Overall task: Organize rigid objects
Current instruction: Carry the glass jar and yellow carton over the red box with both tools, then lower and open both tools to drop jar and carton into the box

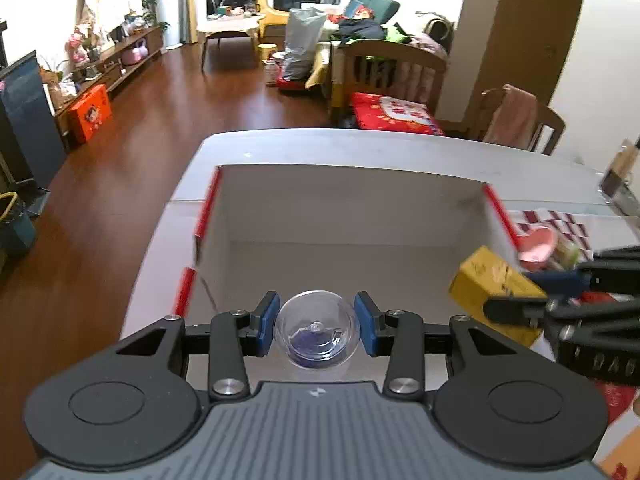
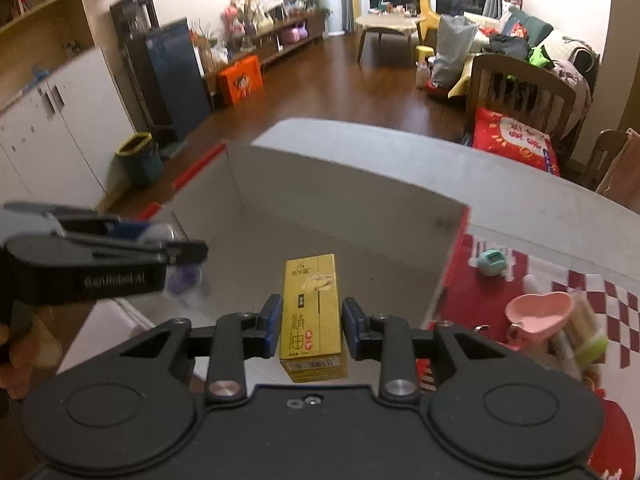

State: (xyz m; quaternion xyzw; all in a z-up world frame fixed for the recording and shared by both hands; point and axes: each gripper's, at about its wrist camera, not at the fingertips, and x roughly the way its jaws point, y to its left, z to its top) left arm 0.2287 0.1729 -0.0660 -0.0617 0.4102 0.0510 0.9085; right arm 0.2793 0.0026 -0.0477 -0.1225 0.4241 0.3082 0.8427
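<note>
My left gripper (image 1: 317, 322) is shut on a clear plastic ball (image 1: 317, 334) with something purple inside, held over the near edge of an open white cardboard box (image 1: 340, 200). My right gripper (image 2: 310, 326) is shut on a yellow carton (image 2: 312, 312) with black lettering, held above the box's near right part. The carton also shows in the left wrist view (image 1: 494, 284), in from the right. The left gripper (image 2: 176, 252) and its ball (image 2: 160, 234) show at the left of the right wrist view. The box floor (image 2: 260, 248) looks bare.
The box sits on a white table (image 2: 520, 200). To its right, on a red-and-white checked cloth (image 2: 600, 292), lie a pink heart-shaped dish (image 2: 538, 314), a small teal object (image 2: 492, 262) and other small items. Chairs (image 1: 520, 120) stand behind the table.
</note>
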